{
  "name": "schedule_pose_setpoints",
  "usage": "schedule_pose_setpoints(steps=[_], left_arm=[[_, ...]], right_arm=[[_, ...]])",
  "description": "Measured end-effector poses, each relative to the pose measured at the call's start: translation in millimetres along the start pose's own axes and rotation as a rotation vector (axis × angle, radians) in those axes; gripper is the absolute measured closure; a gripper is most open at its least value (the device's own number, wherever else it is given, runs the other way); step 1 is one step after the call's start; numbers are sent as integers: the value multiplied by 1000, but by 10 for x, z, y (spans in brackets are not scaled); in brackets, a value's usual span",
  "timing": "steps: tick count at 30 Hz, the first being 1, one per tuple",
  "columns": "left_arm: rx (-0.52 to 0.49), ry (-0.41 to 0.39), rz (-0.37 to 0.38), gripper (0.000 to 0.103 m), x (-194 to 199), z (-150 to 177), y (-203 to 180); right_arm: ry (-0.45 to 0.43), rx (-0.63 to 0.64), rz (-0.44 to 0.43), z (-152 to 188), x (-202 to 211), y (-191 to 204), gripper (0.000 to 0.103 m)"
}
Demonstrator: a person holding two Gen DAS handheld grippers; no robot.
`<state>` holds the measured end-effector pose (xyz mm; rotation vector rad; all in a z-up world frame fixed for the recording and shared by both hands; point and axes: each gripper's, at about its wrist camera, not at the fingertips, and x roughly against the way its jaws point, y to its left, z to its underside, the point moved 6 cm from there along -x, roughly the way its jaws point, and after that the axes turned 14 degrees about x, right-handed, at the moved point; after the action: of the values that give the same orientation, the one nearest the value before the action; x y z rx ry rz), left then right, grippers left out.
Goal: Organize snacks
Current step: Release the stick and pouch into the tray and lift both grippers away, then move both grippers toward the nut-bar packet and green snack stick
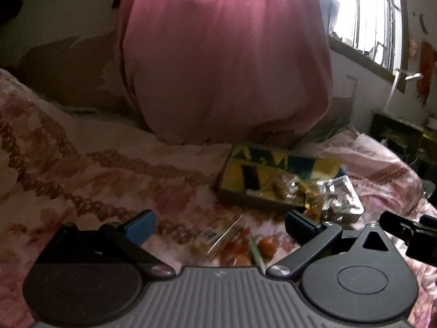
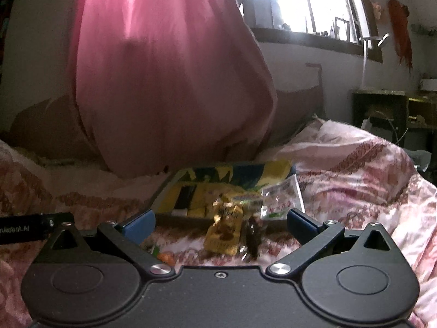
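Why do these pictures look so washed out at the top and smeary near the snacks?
In both views the window is blown out to white, so the room reads dim. The left wrist view smears the orange packets with motion blur. The right wrist view blurs the yellow packet less. The fisheye lens bends the window frame.

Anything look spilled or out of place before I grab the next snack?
Yes. Snacks lie loose on the bedspread outside the yellow box: a yellow packet and a dark wrapped piece in front of it, plus orange-red packets nearer the left gripper.
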<state>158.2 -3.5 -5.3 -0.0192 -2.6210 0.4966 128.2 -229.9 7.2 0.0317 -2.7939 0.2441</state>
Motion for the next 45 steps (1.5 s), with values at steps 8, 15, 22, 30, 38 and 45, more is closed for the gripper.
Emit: schedule_pose_setpoints(steps=[8, 15, 22, 30, 38, 45], left_arm=[[-50, 90, -76, 0, -57, 126, 272], [17, 185, -135, 0, -163, 177, 557], [-122, 231, -122, 0, -407, 180, 462], [-253, 249, -86, 0, -679, 242, 355], [-269, 252, -67, 0, -925, 260, 367], [-266, 263, -66, 0, -1123, 241, 421]], right_arm=[[81, 21, -45, 217, -63, 217, 1], [147, 60, -109, 390, -199, 437, 1], [195, 63, -140, 516, -345, 518, 1], [244, 54, -174, 626, -515, 561, 1], [251, 108, -216, 639, -750, 774, 1], [273, 161, -222, 720, -893, 861, 1]])
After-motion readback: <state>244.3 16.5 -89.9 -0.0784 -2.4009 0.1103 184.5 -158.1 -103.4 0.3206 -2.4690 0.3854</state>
